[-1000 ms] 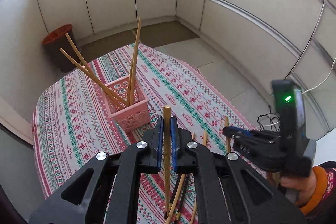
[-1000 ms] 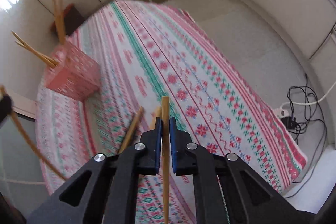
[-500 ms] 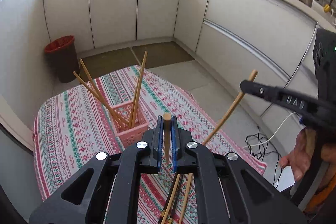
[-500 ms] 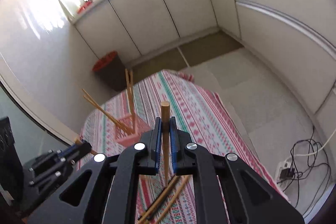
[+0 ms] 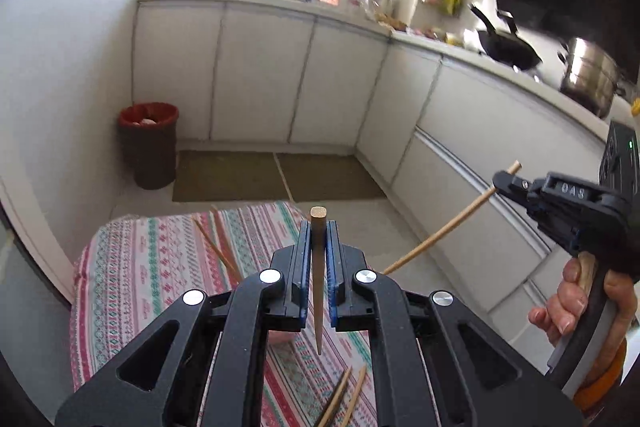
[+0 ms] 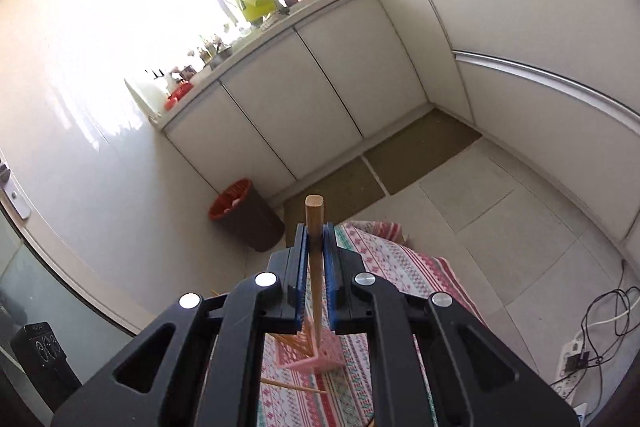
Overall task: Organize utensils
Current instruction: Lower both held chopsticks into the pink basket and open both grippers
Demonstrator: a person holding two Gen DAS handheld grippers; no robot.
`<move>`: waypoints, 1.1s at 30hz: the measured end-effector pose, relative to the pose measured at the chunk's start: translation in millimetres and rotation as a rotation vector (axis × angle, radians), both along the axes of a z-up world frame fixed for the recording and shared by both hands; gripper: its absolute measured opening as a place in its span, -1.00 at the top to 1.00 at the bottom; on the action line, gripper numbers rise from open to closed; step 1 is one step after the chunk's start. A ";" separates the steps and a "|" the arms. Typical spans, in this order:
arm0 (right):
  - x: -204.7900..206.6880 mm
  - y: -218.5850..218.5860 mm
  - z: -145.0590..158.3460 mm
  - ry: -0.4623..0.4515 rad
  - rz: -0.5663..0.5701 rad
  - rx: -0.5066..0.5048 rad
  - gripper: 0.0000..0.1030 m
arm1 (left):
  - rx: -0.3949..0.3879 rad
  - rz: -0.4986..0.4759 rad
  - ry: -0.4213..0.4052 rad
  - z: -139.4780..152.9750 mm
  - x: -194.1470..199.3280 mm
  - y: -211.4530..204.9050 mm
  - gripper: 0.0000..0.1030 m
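I have a chopstick (image 5: 319, 279) clamped in my left gripper (image 5: 319, 239) and another chopstick (image 6: 314, 267) pinched in my right gripper (image 6: 314, 243), both lifted above the striped tablecloth (image 5: 152, 259). The pink basket (image 6: 320, 351) sits directly below the right one, with sticks already in it. Loose chopsticks (image 5: 344, 399) lie near me. My worry: the right stick hangs tilted, so lowering it could catch the basket rim and tip the basket.
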State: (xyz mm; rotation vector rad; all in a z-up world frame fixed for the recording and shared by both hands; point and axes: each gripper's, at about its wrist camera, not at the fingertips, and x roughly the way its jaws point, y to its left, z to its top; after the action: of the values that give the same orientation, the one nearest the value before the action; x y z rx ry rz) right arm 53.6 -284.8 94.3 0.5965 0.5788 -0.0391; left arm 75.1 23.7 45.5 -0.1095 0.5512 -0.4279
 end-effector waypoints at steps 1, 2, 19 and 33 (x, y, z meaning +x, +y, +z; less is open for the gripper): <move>2.8 0.6 1.2 -0.005 0.004 0.004 0.85 | -0.013 0.021 -0.017 5.0 -0.8 4.9 0.88; 5.5 1.4 2.0 -0.011 0.010 0.009 0.85 | -0.036 0.045 -0.036 9.7 -0.5 11.8 0.88; 45.0 35.4 -30.6 0.025 0.080 0.004 0.85 | -0.046 0.223 0.019 -18.7 38.3 27.2 -0.08; 63.9 84.5 -63.0 0.046 0.116 -0.158 0.85 | -0.046 0.284 0.006 -8.2 29.2 49.5 -0.30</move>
State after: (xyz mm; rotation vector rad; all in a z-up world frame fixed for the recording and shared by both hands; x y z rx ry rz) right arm 117.5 -200.4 31.2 0.4085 0.6480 0.0103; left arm 104.3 73.3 37.4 -0.2301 0.5229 -0.1637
